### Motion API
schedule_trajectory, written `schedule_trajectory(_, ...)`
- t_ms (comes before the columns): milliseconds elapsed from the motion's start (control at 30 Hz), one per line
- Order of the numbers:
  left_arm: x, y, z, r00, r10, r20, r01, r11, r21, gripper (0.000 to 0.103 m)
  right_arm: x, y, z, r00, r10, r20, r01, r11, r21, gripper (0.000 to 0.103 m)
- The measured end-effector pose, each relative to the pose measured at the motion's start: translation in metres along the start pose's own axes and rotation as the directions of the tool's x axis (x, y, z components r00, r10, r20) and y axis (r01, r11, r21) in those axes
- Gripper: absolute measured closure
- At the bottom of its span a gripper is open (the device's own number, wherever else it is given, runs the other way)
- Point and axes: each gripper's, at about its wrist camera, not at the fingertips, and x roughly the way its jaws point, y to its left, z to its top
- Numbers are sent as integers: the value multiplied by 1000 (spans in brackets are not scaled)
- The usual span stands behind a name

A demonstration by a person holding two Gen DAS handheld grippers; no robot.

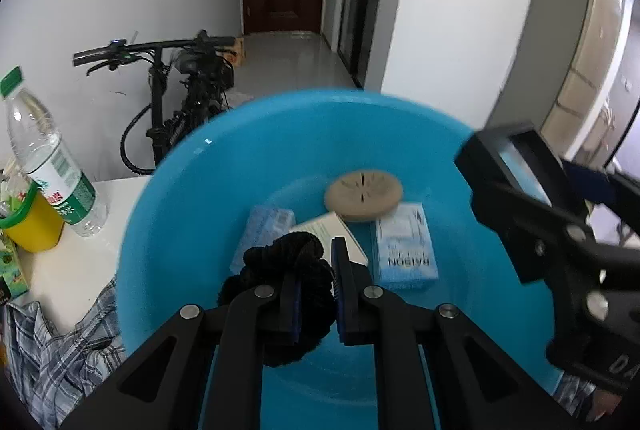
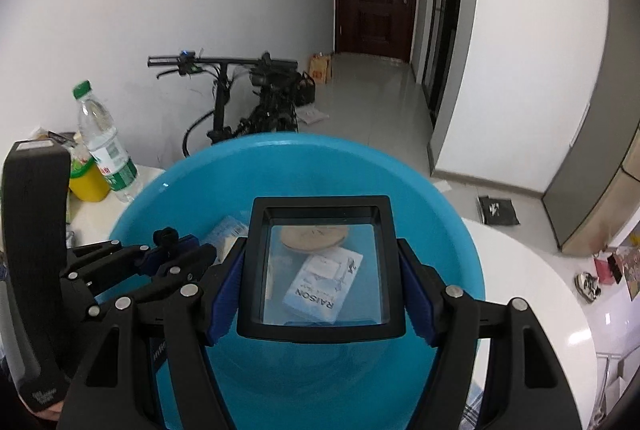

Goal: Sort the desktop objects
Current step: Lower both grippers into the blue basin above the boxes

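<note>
1. My left gripper was clamped on a black hair scrunchie, held over the blue basin.
2. My right gripper gripped a black-framed rectangular magnifier by its two sides, above the same basin; through its lens the basin's contents showed.
3. The basin stood on the white table, its rim over a plaid cloth.
4. In the basin lay a round beige disc, a light-blue RAISON box, a white card and a pale blue packet, close together.
5. Left of the basin stood a water bottle just beside a yellow container.
</note>
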Motion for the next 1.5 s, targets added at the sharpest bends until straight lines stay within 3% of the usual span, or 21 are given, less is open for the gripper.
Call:
schedule_trajectory(200,18,0,-5,995,-7,-96,7,1000,-6,91,19,-14,-1,999,-15,-50,16,1000,26,35)
schedule_trajectory(600,24,7,-5,992,-5,-129,2,1000,-24,89,21,-5,-5,998,-10,-69,8,1000,-28,35)
schedule_trajectory(633,24,7,-4,992,3,-127,-7,1000,-26,86,21,-4,-5,998,-11,-69,9,999,-32,35)
schedule_trajectory(767,18,7,-3,994,0,-106,-4,999,-37,44,26,-4,-4,997,-18,-76,15,999,-31,35)
schedule_trajectory(900,11,4,-2,997,28,-69,-29,999,-20,31,29,-7,-3,996,-20,-82,18,1000,-19,34)
schedule_trajectory(1133,11,7,-1,997,26,-73,-29,999,-43,30,28,-8,-3,997,-21,-78,20,1000,-12,34)
schedule_trajectory(1500,14,-4,-4,995,20,-94,-19,1000,14,30,31,-5,-4,996,-20,-87,18,999,-30,35)
